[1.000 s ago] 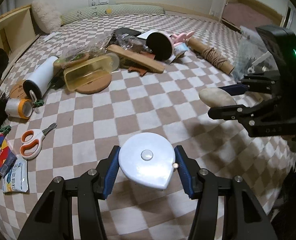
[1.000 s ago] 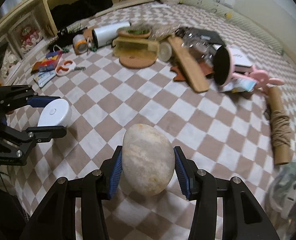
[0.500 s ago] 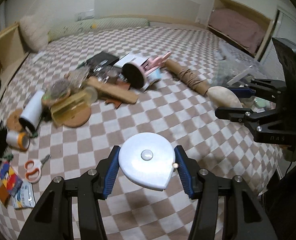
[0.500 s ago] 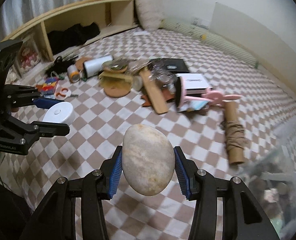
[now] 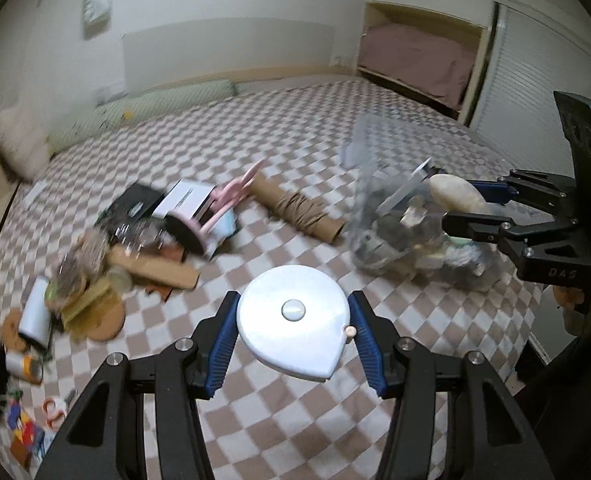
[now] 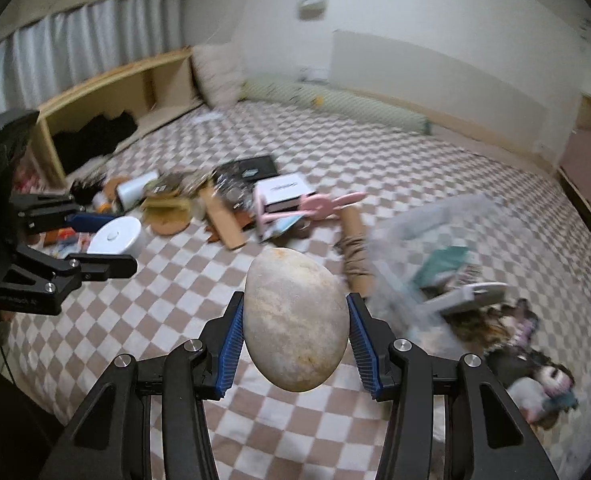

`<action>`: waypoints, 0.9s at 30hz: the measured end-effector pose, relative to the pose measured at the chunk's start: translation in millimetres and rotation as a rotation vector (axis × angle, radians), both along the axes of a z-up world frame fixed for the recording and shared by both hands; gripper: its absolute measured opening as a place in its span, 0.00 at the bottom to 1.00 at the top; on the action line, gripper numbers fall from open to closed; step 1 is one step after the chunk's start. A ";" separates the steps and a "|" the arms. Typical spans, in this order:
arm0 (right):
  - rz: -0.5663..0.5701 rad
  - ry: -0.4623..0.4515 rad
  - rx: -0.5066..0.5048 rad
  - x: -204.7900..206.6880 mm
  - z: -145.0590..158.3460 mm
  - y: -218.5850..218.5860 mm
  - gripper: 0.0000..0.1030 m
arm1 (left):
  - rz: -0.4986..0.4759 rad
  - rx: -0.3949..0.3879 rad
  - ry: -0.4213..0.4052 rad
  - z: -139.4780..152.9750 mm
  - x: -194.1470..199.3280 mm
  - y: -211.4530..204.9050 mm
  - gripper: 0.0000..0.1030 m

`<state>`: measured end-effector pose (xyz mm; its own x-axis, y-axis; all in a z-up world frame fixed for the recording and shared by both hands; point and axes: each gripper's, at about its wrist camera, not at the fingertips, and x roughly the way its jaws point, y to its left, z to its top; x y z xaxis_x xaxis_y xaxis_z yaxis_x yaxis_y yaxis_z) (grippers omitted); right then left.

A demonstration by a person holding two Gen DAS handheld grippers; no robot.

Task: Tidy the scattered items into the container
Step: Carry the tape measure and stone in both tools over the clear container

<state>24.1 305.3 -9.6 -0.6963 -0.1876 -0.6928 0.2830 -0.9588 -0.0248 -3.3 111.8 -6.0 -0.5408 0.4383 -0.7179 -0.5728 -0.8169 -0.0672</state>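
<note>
My left gripper (image 5: 293, 330) is shut on a white teardrop-shaped tape measure (image 5: 293, 322) and holds it above the checkered bedspread. It also shows in the right wrist view (image 6: 115, 236). My right gripper (image 6: 293, 330) is shut on a smooth beige stone (image 6: 293, 320), which also shows in the left wrist view (image 5: 455, 196) just above the clear plastic container (image 5: 399, 216). The container (image 6: 435, 280) lies at the right, with several items inside. Scattered items (image 5: 147, 240) lie in a heap at the left.
A cardboard tube wound with twine (image 5: 295, 208) lies between the heap and the container. A pink brush (image 6: 327, 204), a white box (image 6: 283, 192) and a wooden board (image 6: 223, 220) sit in the heap. Scissors (image 5: 55, 408) lie at the far left. Wooden shelves (image 6: 107, 120) line the bed's edge.
Both grippers have risen and swung right toward the clear container, each still holding its item. The stone now hangs over the container's edge.
</note>
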 end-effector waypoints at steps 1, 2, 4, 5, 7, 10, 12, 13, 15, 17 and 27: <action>-0.020 0.012 -0.013 1.8 4.2 8.6 0.48 | -0.009 0.004 0.011 4.9 -0.8 7.0 0.52; -0.039 0.024 -0.028 3.1 7.8 16.9 0.48 | -0.019 0.008 0.022 10.3 -1.7 14.8 0.52; -0.083 0.048 -0.059 5.7 15.3 35.4 0.48 | -0.042 0.016 0.043 20.6 -3.8 33.0 0.52; -0.105 0.060 -0.073 7.2 18.8 44.9 0.48 | -0.054 0.019 0.052 25.2 -4.7 41.8 0.52; -0.152 0.081 -0.094 8.0 24.7 64.8 0.48 | -0.077 0.023 0.068 31.8 -6.5 59.2 0.52; -0.229 0.102 -0.109 9.1 30.4 92.8 0.48 | -0.104 0.035 0.083 37.3 -10.2 83.4 0.52; -0.280 0.110 -0.130 9.9 32.2 112.1 0.48 | -0.118 0.047 0.089 39.6 -14.4 100.2 0.52; -0.304 0.113 -0.140 10.7 32.7 121.7 0.48 | -0.125 0.054 0.091 40.6 -16.8 109.0 0.52; -0.350 0.118 -0.152 12.1 32.4 138.9 0.48 | -0.139 0.066 0.091 42.5 -20.7 125.4 0.52; -0.400 0.114 -0.171 13.2 30.8 159.0 0.48 | -0.151 0.073 0.095 43.9 -24.8 141.9 0.52; -0.622 -0.043 -0.279 8.7 -7.8 232.4 0.48 | -0.212 0.123 0.065 36.4 -42.8 207.4 0.52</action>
<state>32.8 537.7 -17.4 -0.7055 0.0632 -0.7059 -0.3279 -0.9121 0.2461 -46.0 319.2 30.4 -0.4713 0.6285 -0.6188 -0.7366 -0.6664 -0.1158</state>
